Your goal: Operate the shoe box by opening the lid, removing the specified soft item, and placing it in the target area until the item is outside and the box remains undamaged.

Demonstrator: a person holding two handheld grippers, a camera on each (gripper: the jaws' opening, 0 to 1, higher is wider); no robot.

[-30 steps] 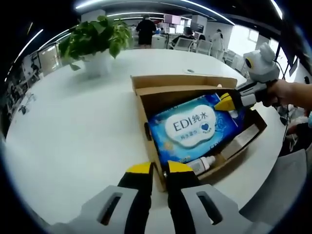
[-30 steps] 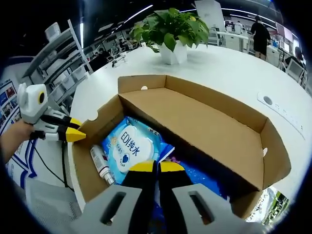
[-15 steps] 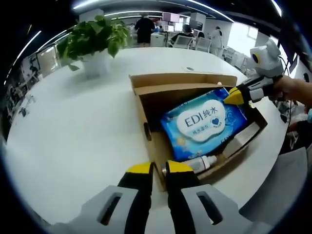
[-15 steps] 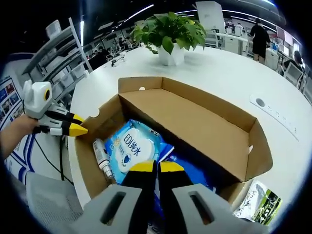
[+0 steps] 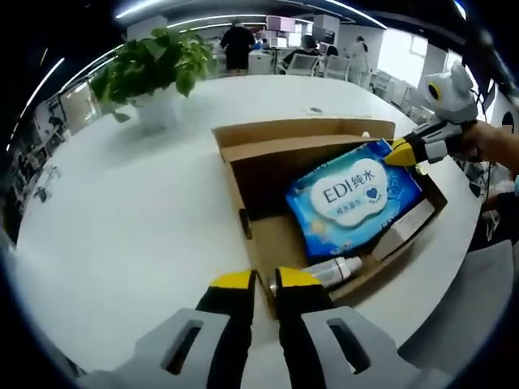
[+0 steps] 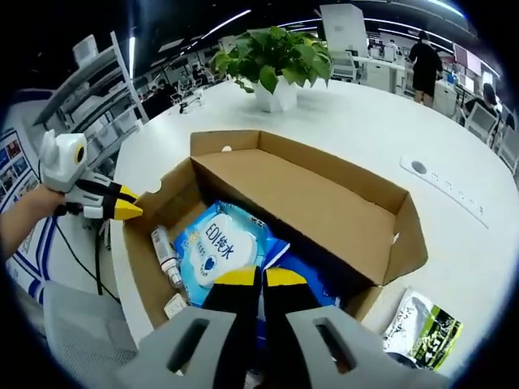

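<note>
— Cardboard was all I could make out at first. How far along did the job look?

— About midway, I'd judge. The shoe box (image 6: 324,203) stood open on the white worktop (image 5: 122,211), its lid folded back, and no tear or crush showed. The soft item, a blue wipes pack (image 6: 220,247), was lifted at one end but lay inside the box, in the lower middle of the right gripper view.

— And the tools?

— The right tool (image 6: 259,279) was clenched on the pack's near edge, jaws together at the bottom of its frame. The left tool (image 5: 256,281) had its jaws nearly closed at the box's near wall; whether they pinched the cardboard I couldn't tell.

— What did the pack look like?

— Glossy, pillowy, with a white label; it sagged a bit. A small bottle (image 5: 328,271) lay beside it.

— What was left?

— Carrying it out and setting it down. Farther back, toward the top, stood a potted plant (image 6: 272,65).
</note>
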